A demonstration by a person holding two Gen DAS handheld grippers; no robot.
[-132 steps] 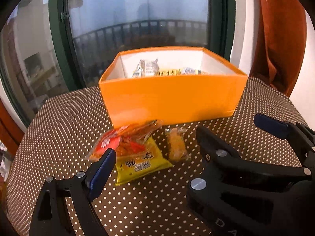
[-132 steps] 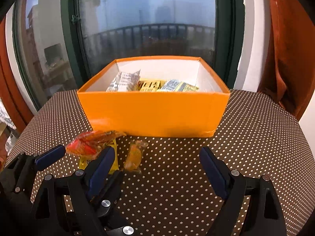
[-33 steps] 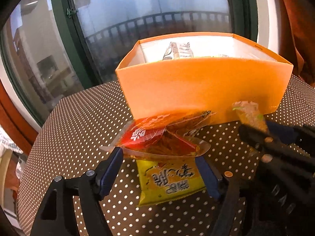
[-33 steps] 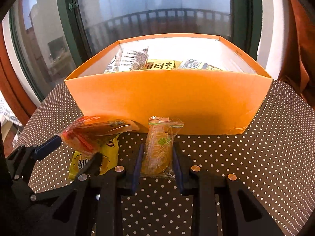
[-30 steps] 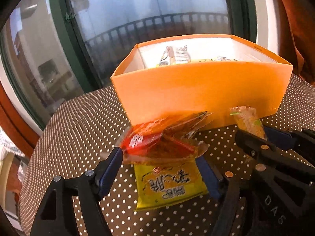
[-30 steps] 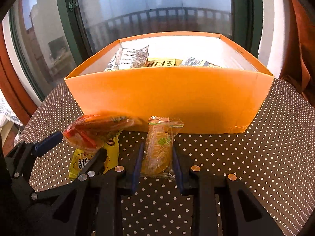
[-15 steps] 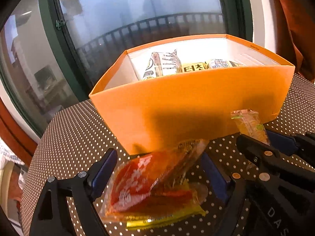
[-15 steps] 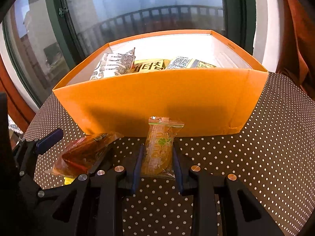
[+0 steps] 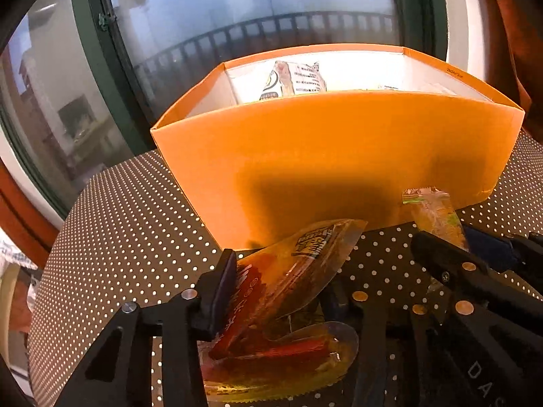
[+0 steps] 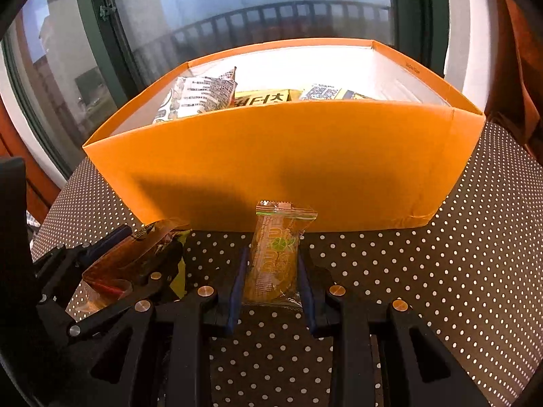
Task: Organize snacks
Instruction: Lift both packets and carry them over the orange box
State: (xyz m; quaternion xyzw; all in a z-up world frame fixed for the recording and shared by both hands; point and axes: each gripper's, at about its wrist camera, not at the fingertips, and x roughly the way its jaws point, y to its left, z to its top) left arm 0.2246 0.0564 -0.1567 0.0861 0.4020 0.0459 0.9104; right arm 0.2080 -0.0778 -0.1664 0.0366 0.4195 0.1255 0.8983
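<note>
Korean lettering "버터칩" reads on a flat yellow snack packet (image 10: 262, 99) lying inside the open orange cardboard box (image 10: 285, 166), between a white packet covered in black print (image 10: 197, 98) and a yellow-and-white packet carrying a QR-style code (image 10: 322, 93); their finer print is too small to read. The box's far rim bears a tiny line of characters that cannot be made out.

The right gripper (image 10: 271, 281) is clenched on a small clear-wrapped orange snack with a green clover mark (image 10: 273, 261), its blue-padded fingers pressing both sides of the wrapper. The snack stands upright just in front of the box's near wall, above the brown white-dotted tabletop (image 10: 424, 271).

The left gripper (image 9: 281, 291) is closed around a crinkled red-and-clear snack bag with white lettering (image 9: 292, 271), tilted up toward the box wall; the lettering is too creased to read. A second glossy red and yellow packet (image 9: 281, 366) lies under it, low between the fingers.

Both grippers point forward at the box, side by side, the left one slightly lower and close to the tabletop.
</note>
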